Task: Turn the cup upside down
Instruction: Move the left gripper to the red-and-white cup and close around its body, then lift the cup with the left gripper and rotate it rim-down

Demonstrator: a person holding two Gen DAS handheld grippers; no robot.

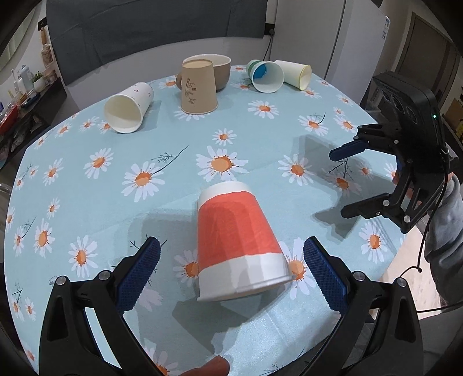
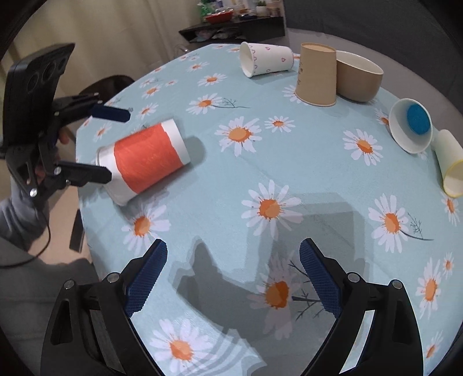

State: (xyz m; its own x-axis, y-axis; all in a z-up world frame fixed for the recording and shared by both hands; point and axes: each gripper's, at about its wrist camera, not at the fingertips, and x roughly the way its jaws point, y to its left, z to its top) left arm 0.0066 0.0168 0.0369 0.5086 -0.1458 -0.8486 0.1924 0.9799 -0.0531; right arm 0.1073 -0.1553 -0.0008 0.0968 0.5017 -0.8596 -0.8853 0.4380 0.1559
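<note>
Orange cup [image 1: 237, 240] lies on its side on the daisy-print tablecloth [image 1: 173, 162], between the spread fingers of the left gripper [image 1: 231, 274], untouched. The right gripper [image 2: 233, 277] hovers released over bare cloth. Behind stand a gray sofa [image 1: 156, 26], a white fridge [image 1: 347, 37] and a cluttered shelf [image 2: 231, 27].

surface: round table under a light-blue daisy-print tablecloth [image 1: 162, 138] | near edge: red-and-white paper cup [image 1: 234, 240] lying on its side | far left: white heart-print paper cup [image 1: 130, 107] on its side | far centre: brown paper cup [image 1: 198, 86] upside down, touching tan ceramic bowl [image 1: 222, 71] | far right: blue-bottomed white paper cup [image 1: 266, 76] and pale yellow-rimmed paper cup [image 1: 295, 73], both on their sides, touching
</note>
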